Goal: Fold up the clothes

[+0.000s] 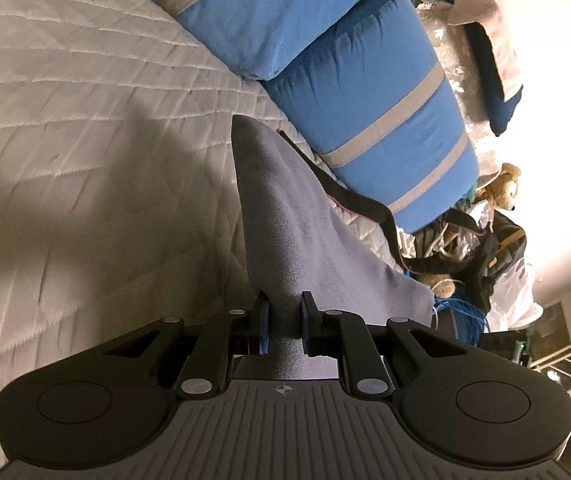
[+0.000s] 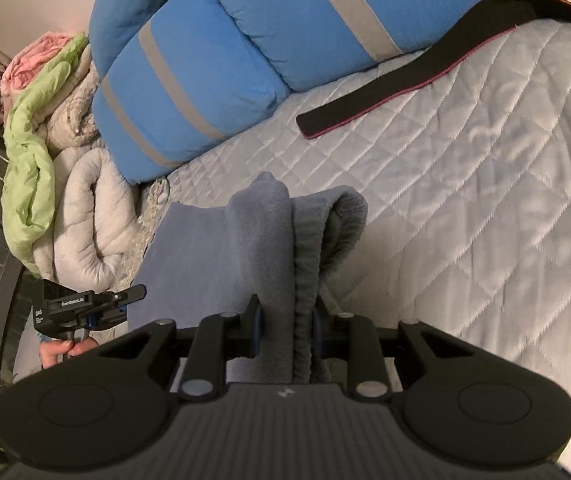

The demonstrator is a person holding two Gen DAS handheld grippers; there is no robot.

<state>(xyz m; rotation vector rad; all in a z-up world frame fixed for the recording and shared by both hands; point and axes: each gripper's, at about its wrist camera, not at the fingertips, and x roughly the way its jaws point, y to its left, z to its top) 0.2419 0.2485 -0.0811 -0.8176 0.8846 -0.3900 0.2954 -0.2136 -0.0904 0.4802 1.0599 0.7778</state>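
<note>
Left tongs [image 1: 284,312] and right tongs [image 2: 285,316] each grip the grey garment [image 2: 221,248] above the bed [image 2: 485,200].

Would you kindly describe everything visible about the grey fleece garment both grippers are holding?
The grey fleece garment is soft, matte and fuzzy, with a ribbed band along one bunched edge. It is lifted off the white quilted bed cover. The right gripper is shut on the thick, doubled ribbed part; the left gripper is shut on a thinner flat layer, whose pointed end reaches towards the blue striped duvet. The cloth spans between both grippers.
</note>
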